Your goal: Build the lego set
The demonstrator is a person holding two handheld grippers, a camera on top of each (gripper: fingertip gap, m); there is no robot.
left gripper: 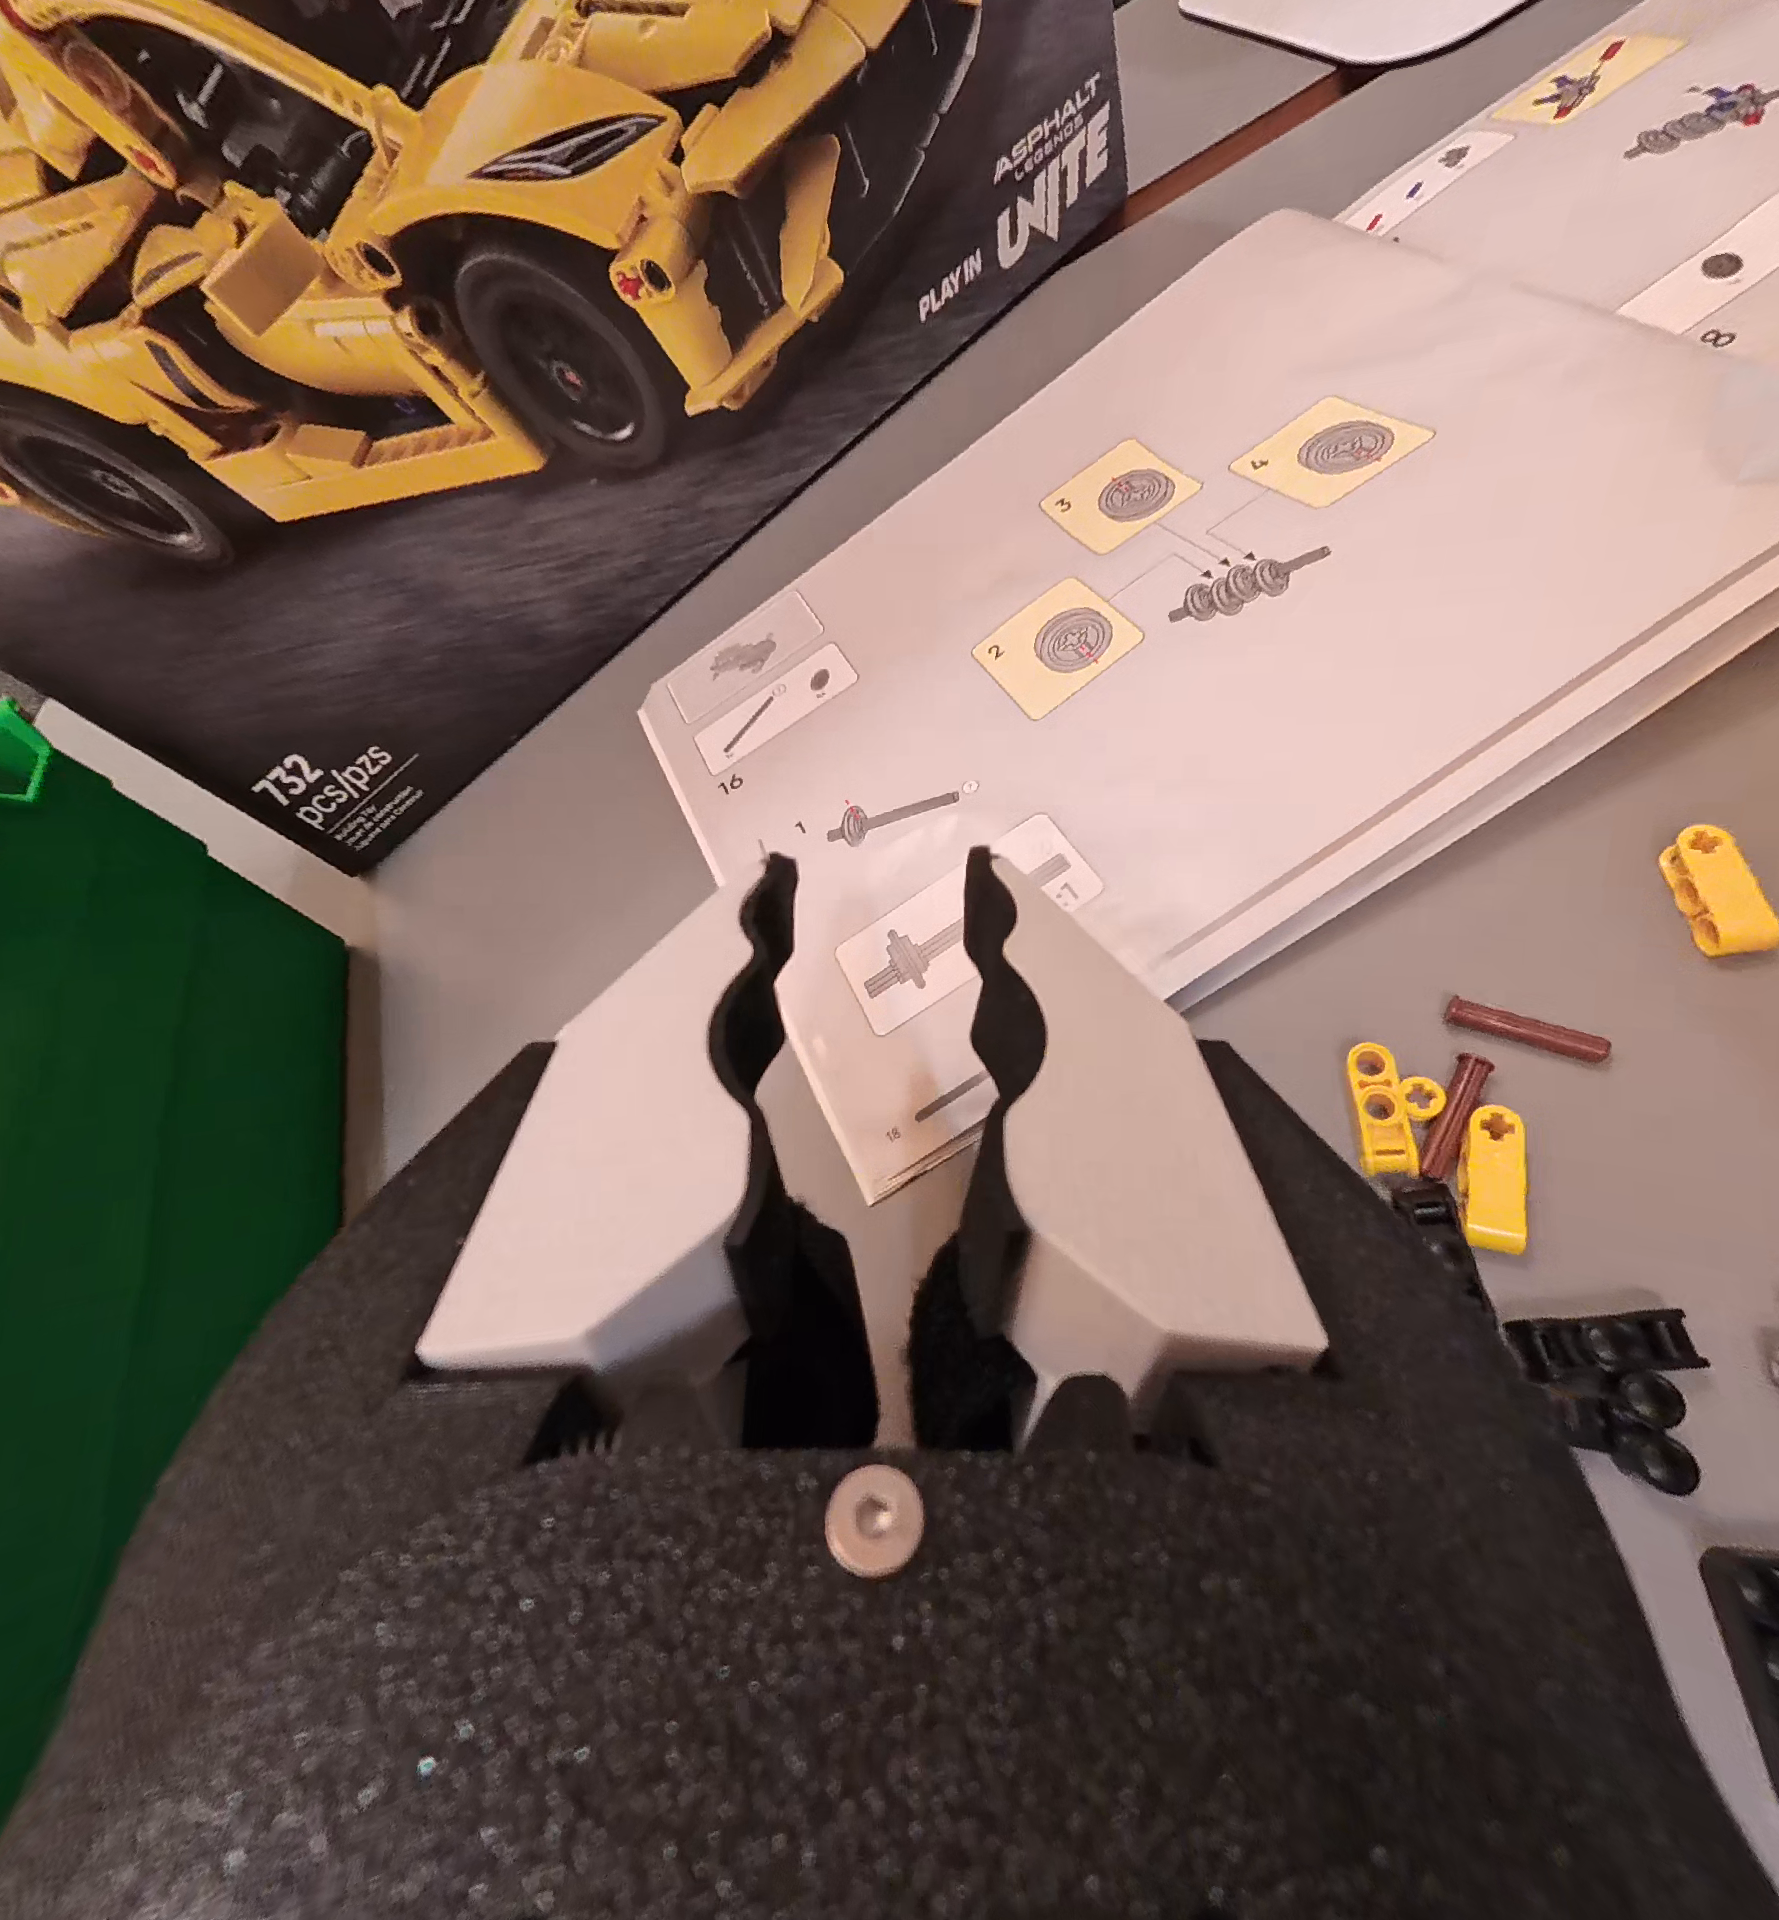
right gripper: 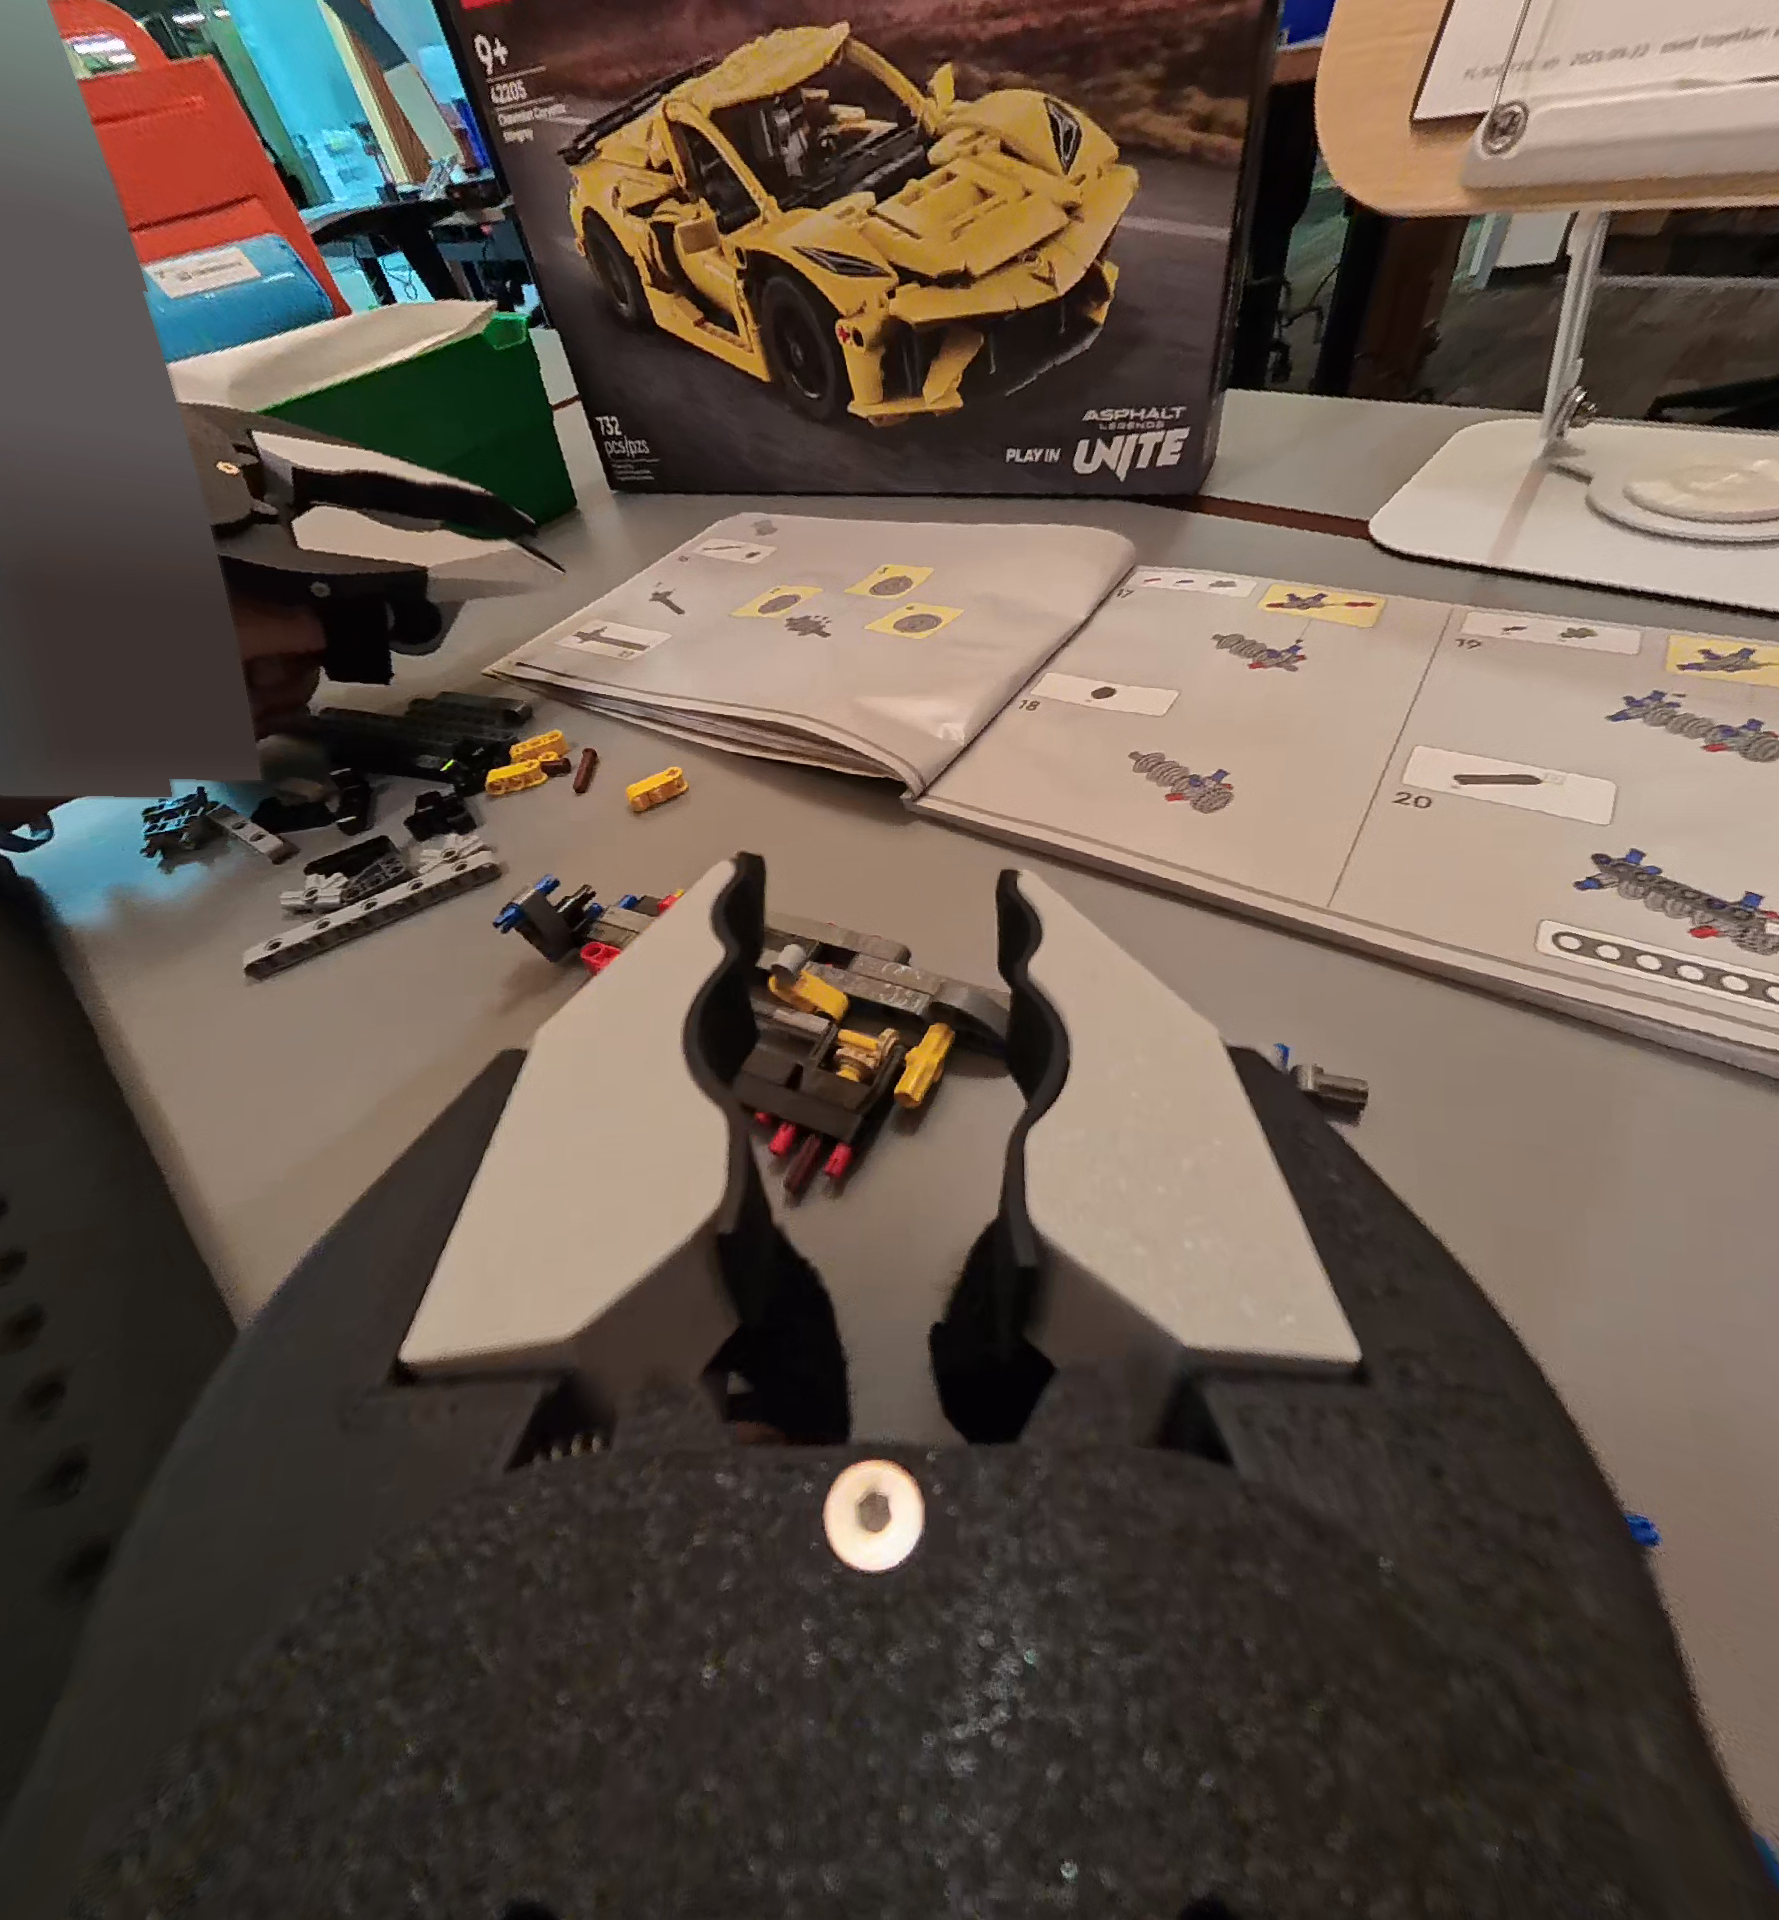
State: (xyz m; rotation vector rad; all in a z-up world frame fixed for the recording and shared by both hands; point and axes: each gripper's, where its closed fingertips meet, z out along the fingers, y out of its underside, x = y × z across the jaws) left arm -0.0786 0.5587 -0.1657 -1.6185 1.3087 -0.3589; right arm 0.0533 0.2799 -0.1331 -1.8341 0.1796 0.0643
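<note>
Right gripper (right gripper: 877, 894), jaws apart, hovers over partial Lego assembly (right gripper: 843, 1029). Left gripper (left gripper: 877, 862), jaws apart and empty, hovers above instruction booklet (left gripper: 1280, 644); loose pieces (left gripper: 1425, 1132) at 3 o'clock.

A green bin (right gripper: 449, 416) sits at the back left of the grey bench (right gripper: 1487, 1247) with something white lying in its top, a white stand base (right gripper: 1467, 520) rests at the far right under a pale wooden board (right gripper: 1384, 156), and an orange chair (right gripper: 189, 177) shows beyond.
</note>
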